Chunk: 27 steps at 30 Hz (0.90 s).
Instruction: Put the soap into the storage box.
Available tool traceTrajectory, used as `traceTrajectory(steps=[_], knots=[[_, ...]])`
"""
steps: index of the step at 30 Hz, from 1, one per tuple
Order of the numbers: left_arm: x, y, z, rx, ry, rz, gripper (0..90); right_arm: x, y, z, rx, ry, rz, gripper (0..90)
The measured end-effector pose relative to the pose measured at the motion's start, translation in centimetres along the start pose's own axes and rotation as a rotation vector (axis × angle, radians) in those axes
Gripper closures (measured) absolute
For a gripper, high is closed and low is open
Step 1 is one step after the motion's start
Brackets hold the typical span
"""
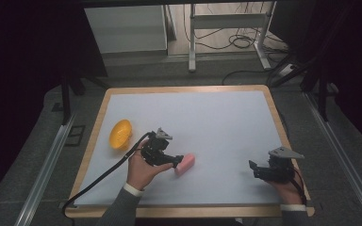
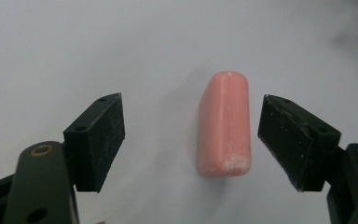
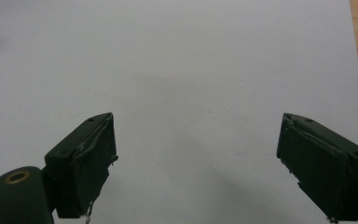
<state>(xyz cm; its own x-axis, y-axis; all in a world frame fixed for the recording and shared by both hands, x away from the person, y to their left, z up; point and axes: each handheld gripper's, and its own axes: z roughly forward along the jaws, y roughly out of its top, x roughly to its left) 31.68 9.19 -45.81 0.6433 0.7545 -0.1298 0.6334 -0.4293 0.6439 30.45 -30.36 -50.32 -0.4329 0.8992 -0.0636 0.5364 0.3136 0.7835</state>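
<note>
A pink rounded bar (image 1: 185, 163) (image 2: 224, 127) lies flat on the white table surface (image 1: 207, 127). My left gripper (image 1: 176, 161) (image 2: 191, 140) is open, its jaws standing on either side of the bar without touching it; the bar sits nearer the right jaw in the left gripper view. My right gripper (image 1: 253, 168) (image 3: 196, 163) is open near the table's front right, with bare white surface between its jaws. An orange bowl-like dish (image 1: 120, 134) rests at the table's left.
The table has a wooden rim (image 1: 273, 108). A black cable (image 1: 99, 179) trails from the left gripper over the front left edge. Beyond the table stand a white frame's legs (image 1: 192, 42) and floor cables.
</note>
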Motion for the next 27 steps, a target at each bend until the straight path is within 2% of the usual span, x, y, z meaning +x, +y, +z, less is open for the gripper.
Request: traceTrajectory(steps=[14, 18, 24, 27], knots=[[-1.0, -0.6, 2.7, 0.047, -0.039, 0.003, 23.3, 0.1, -0.1, 0.3, 0.011, 0.0, -0.007, 11.5], [-1.2, -0.8, 3.6, 0.076, -0.044, 0.006, 23.2, 0.1, -0.2, 0.5, 0.018, 0.005, -0.006, 11.5], [-1.4, -0.9, 4.4, 0.082, -0.039, -0.003, 23.3, 0.3, -0.2, 0.7, 0.023, 0.009, -0.012, 11.5], [-1.4, -1.0, 4.9, 0.085, -0.035, -0.013, 23.6, 0.1, -0.2, 0.6, 0.021, 0.003, 0.0, 11.5]])
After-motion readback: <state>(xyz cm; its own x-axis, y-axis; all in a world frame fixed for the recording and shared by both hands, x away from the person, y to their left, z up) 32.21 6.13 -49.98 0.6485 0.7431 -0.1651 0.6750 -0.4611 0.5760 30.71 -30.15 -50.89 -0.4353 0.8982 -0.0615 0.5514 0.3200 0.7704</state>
